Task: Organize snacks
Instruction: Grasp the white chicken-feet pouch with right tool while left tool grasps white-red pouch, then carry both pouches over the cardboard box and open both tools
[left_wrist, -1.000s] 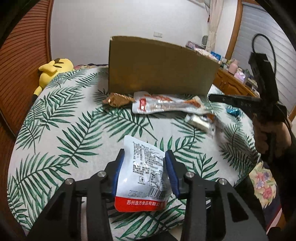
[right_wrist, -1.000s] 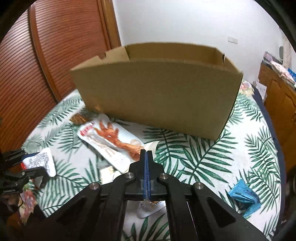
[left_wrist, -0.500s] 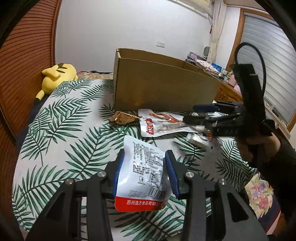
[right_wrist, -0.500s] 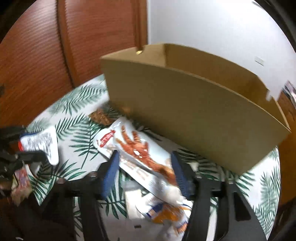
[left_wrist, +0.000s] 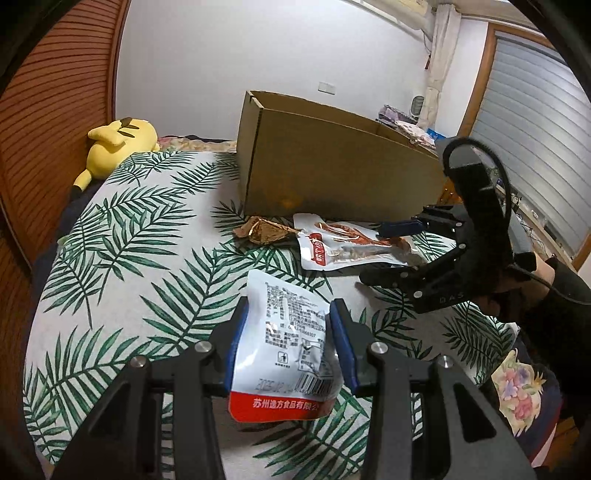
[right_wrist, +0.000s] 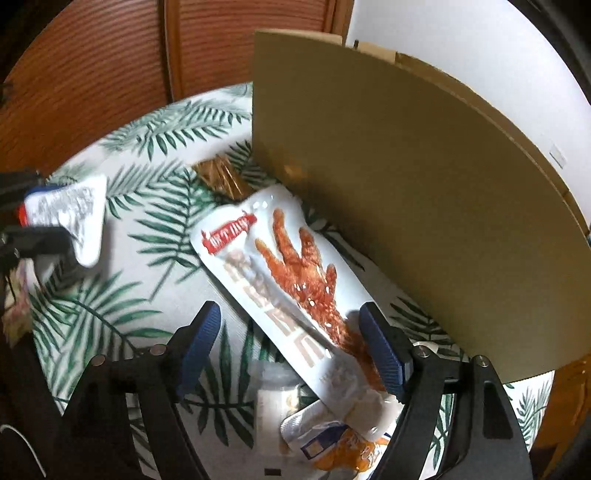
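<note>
While a leaf-print cloth (left_wrist: 155, 236) covers the whole surface, the biggest thing on it is the carton (left_wrist: 332, 173), standing open-topped at the far side with its long plain wall facing both cameras. Against the wooden wall at far left lies a yellow plush (left_wrist: 118, 147), well apart from the snacks.

Next in size is the long pouch (right_wrist: 291, 291), white with a red label and a picture of a brown chicken foot. It lies flat on the cloth just in front of the carton, running diagonally in the right wrist view. The right gripper (right_wrist: 291, 347) hangs over its nearer half with jaws spread wide, one blue pad on each side of the pouch; whether the pads touch it cannot be told. In the left wrist view the same gripper (left_wrist: 391, 251) reaches in from the right, fingers apart above the pouch.

The left gripper (left_wrist: 288, 343) is clamped on a white packet (left_wrist: 288, 350) with a red bottom band, a barcode and printed text, held above the cloth near its front edge, well apart from the carton.

A smaller bag (right_wrist: 332, 439), white with blue and orange, lies under the pouch's near end, partly covered by it. Smallest is the gold wrapper (left_wrist: 262, 230), crumpled, just beside the carton's left corner and the pouch's far end.
</note>
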